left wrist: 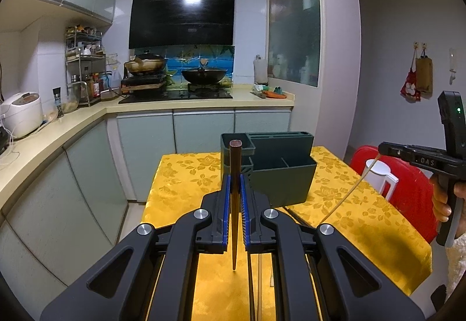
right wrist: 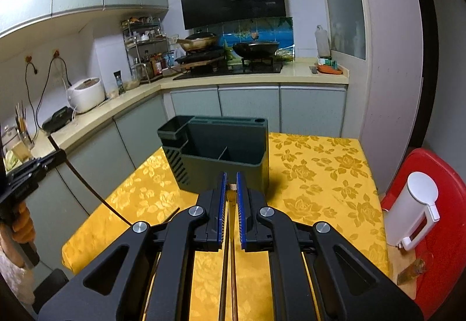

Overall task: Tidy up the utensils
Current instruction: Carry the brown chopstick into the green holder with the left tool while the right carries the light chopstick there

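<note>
Left wrist view: "DAS" (partial) on right tongs [left wrist: 380, 148].

The pale chopstick [right wrist: 232, 277] runs off the bottom edge, its tip unseen.

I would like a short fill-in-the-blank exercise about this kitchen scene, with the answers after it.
1. Each gripper is shut on one ____.
2. The dark green organizer stands on a table covered with a ____ floral cloth.
3. The white kettle rests on a ____ stool.
4. In the left wrist view, the left gripper holds a dark brown chopstick, while the right gripper holds a ____ one.

Answers: chopstick; yellow; red; pale
</note>
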Motion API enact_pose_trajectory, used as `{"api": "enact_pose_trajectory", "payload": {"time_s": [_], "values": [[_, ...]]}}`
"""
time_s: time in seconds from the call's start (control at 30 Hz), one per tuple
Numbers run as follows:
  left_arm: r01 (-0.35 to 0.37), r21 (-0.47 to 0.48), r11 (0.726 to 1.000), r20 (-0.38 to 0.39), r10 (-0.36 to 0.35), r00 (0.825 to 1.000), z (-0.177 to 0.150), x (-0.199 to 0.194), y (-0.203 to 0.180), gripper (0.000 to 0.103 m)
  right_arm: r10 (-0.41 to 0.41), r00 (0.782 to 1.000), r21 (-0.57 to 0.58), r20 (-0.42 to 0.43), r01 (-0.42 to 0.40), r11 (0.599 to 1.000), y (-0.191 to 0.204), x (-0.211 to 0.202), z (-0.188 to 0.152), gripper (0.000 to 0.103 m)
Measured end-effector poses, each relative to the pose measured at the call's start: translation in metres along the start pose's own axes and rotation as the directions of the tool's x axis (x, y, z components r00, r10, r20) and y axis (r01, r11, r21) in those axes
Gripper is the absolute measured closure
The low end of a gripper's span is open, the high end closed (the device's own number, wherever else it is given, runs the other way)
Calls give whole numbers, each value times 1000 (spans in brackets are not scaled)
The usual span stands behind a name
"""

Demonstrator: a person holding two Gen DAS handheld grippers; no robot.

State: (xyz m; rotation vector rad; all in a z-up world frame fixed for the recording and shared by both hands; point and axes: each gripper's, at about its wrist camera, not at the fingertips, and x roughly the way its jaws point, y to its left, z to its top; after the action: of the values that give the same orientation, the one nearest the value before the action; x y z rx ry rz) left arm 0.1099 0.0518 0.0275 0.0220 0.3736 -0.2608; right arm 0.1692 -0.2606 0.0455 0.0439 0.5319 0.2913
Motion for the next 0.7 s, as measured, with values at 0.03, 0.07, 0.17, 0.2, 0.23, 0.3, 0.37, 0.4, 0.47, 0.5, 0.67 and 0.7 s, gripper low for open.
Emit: {"api": "enact_pose_trajectory", "payload": {"time_s": [0.03,0.07,0.17,0.2,0.23,0.3,0.37,0.4,0.47,0.5,0.67,0.7], "values": [[3,2,1000,2,-3,1000,2,1,-1,97,0,1000,1,3,0,1000,0,-1,3,95],[9,6,1000,5,-9,1000,7,1,-2,97,0,1000,0,6,0,1000,0,-1,5,95],[24,19,1000,18,-25,1000,22,2,-6,97,-10,1000,-11,26,10,1000,1,-4,19,95],[33,27,999,26,-34,999,29,1,-9,97,-14,999,-18,38,15,1000,1,-5,26,95],[41,34,999,34,-42,999,35,1,-11,97,-15,999,-22,45,16,1000,2,-7,30,95],[51,58,997,55,-54,997,52,3,-19,97,-16,998,-26,61,18,999,2,-9,43,95],[49,78,996,73,-55,996,66,4,-26,97,-20,997,-27,75,22,999,2,-8,57,95],[48,89,995,86,-56,995,76,7,-30,97,-23,996,-26,81,25,999,2,-8,62,95],[53,99,994,101,-63,993,92,11,-36,97,-27,995,-22,95,30,999,2,-7,74,95],[58,101,993,112,-69,991,102,14,-40,97,-30,994,-22,104,33,999,3,-7,81,95],[69,101,993,152,-84,985,139,35,-55,97,-51,990,-44,135,57,997,6,2,106,95],[68,102,992,152,-83,985,143,41,-58,97,-57,989,-49,137,64,997,7,6,109,95]]}}
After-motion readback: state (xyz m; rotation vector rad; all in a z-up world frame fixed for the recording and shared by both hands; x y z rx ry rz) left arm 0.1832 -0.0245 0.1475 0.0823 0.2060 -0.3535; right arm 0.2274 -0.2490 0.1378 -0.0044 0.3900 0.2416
